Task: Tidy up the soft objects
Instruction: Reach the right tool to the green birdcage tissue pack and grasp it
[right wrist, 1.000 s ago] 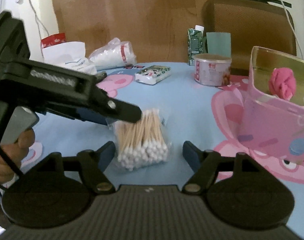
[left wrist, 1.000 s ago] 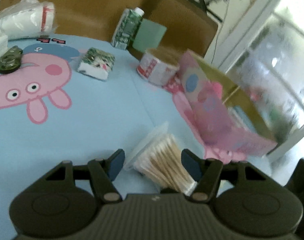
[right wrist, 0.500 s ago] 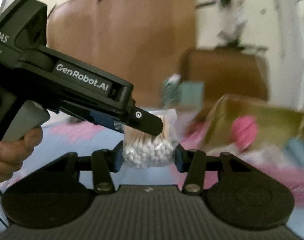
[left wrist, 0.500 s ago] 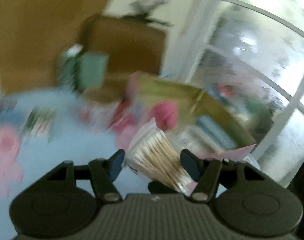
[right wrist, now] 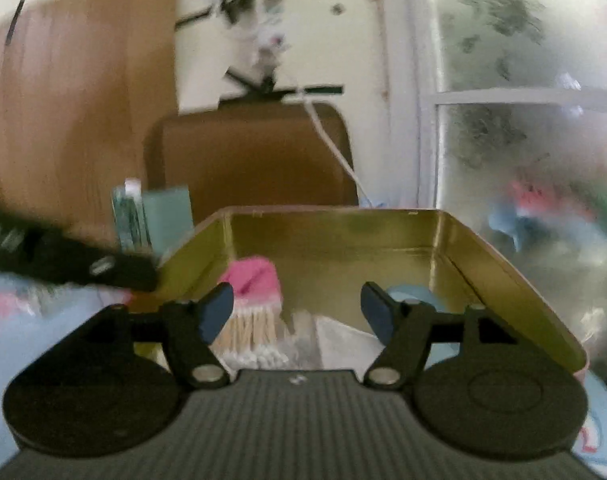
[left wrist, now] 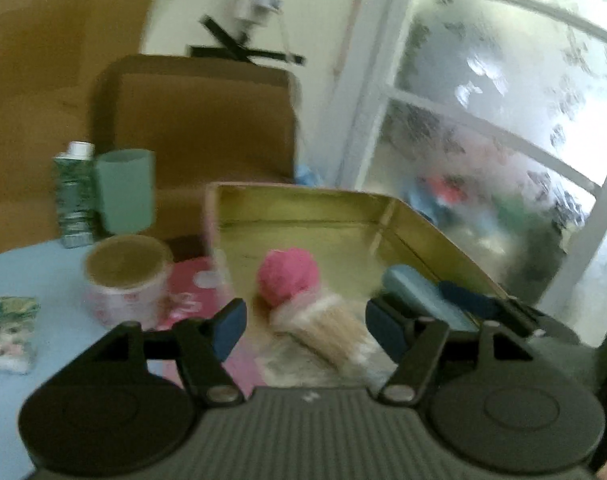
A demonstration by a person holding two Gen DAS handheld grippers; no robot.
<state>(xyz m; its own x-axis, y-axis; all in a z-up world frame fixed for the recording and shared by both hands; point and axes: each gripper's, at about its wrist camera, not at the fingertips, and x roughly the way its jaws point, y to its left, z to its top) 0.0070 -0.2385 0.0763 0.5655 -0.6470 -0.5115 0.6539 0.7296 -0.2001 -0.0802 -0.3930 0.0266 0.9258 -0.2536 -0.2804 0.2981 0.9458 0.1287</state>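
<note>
Frosted window panes (left wrist: 483,128) glow behind a gold-lined tin (right wrist: 335,240) on the blue tablecloth (left wrist: 31,280). Both the left gripper (left wrist: 305,326) and right gripper (right wrist: 297,312) are spreading apart, pads clear of the cotton swab packet (left wrist: 327,330), which lies inside the tin beside a pink ball (left wrist: 287,276) (blurred).

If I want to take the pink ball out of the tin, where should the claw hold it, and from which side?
Probably from above, pinching the pink ball across its round middle. The tin has tall walls around it, and the bag of cotton swabs lies against its near side, so a level approach looks blocked.
</note>
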